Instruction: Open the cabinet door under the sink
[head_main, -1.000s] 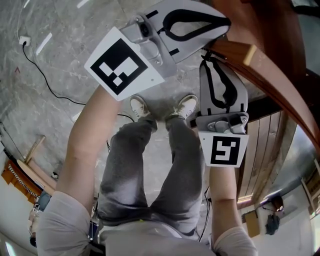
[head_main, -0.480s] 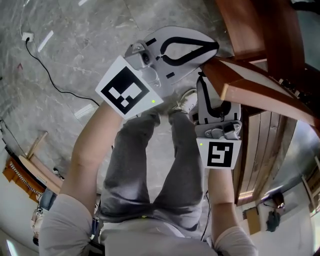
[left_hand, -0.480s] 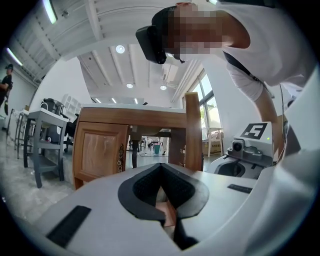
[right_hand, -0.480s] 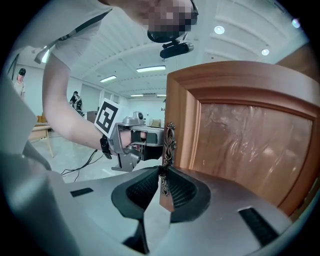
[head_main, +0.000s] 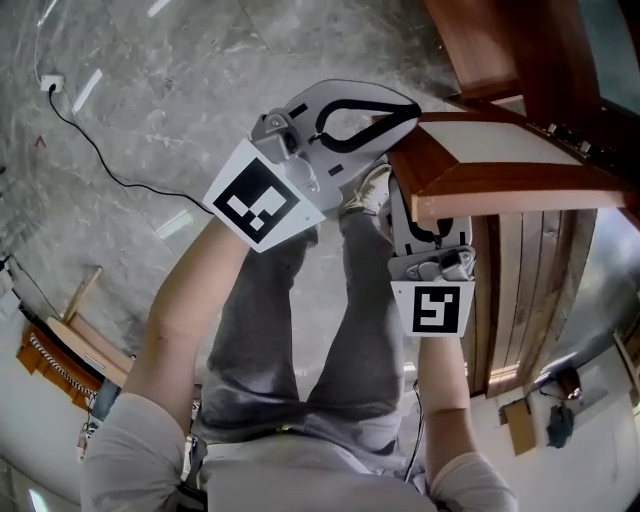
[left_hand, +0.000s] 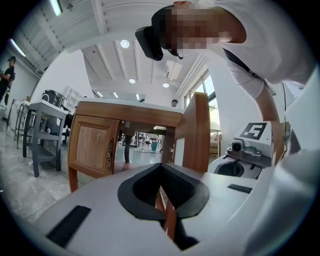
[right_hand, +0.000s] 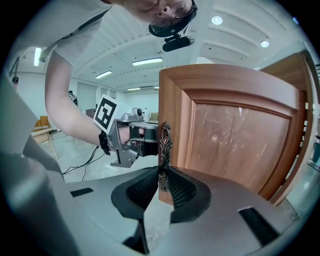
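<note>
The cabinet door (head_main: 500, 185) stands swung out from the wooden cabinet, and its top edge runs across the head view's right. In the right gripper view the door's panel (right_hand: 235, 140) fills the right, with an ornate metal handle (right_hand: 163, 145) on its free edge. My right gripper (right_hand: 162, 176) is shut on the handle's lower end. In the head view only that gripper's body (head_main: 430, 262) shows under the door. My left gripper (head_main: 408, 103) is shut, its tip at the door's free corner. The door's edge (left_hand: 197, 130) rises just beyond the left gripper (left_hand: 161, 172).
A second cabinet door (left_hand: 92, 145) stays closed to the left. The person's legs (head_main: 290, 330) stand close in front of the cabinet on grey marble floor. A black cable (head_main: 110, 170) crosses the floor at left. A slatted wooden panel (head_main: 520, 290) lies at right.
The door has swung outward over the last second, with the right gripper drawing back under it. The left gripper has come down and nearer to the door's free corner.
</note>
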